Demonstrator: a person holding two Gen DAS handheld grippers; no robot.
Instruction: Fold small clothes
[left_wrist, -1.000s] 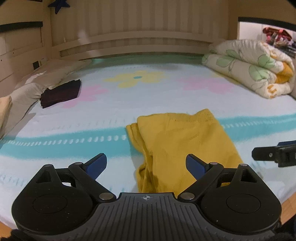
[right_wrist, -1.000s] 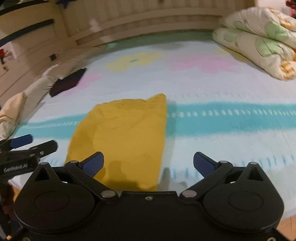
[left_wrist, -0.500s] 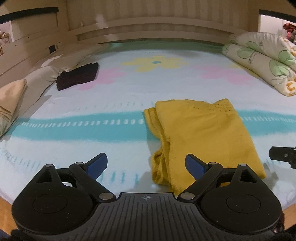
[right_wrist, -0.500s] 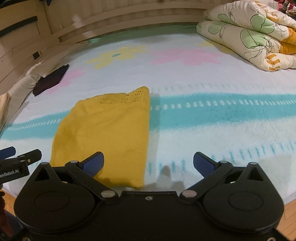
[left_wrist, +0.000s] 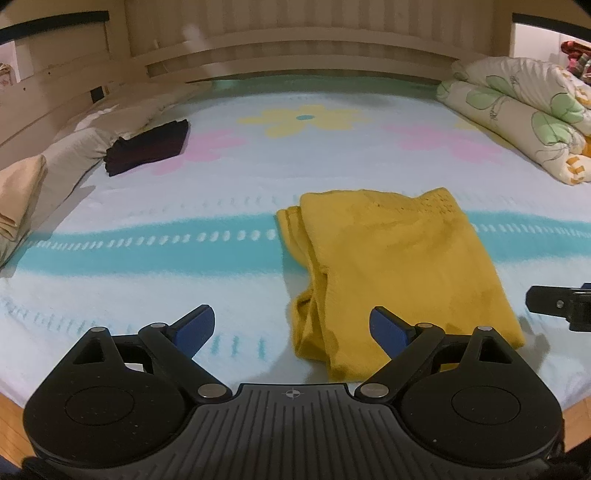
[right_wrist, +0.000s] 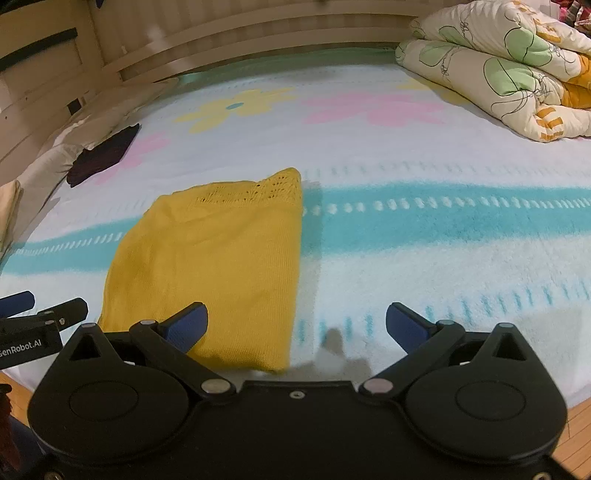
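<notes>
Looking along the left gripper (left_wrist: 291, 326), both blue fingers (left_wrist: 194, 325) stand wide apart with nothing between them, raised over the near edge of the bed (left_wrist: 147, 266). A folded yellow garment (left_wrist: 399, 266) lies flat on the sheet, ahead and a little right of the gripper, across a teal stripe (left_wrist: 147, 254). Its left side shows several bunched, layered edges; its far edge carries an openwork knit band. The right finger's tip overlaps the garment's near part in this view, but whether it touches the cloth cannot be told. At the right edge, the tip of the right gripper (left_wrist: 557, 304) shows just beside the garment's right side. Farther off, a dark folded cloth (left_wrist: 147, 146) lies near pillows (left_wrist: 70, 151) on the left, and a rolled floral quilt (left_wrist: 517, 114) sits at the far right by the wooden headboard (left_wrist: 295, 48).

From the right wrist, the right gripper (right_wrist: 295, 325) also has its jaws spread wide and holds nothing. The garment (right_wrist: 218, 266) lies ahead to the left, smooth on top, with its straight right edge running toward the camera; the left finger (right_wrist: 184, 325) overlaps its near corner. The left gripper (right_wrist: 40, 317) shows at the left edge, just beside the garment's near left corner. The dark cloth (right_wrist: 103, 155) lies far left and the quilt (right_wrist: 509, 70) at top right.
</notes>
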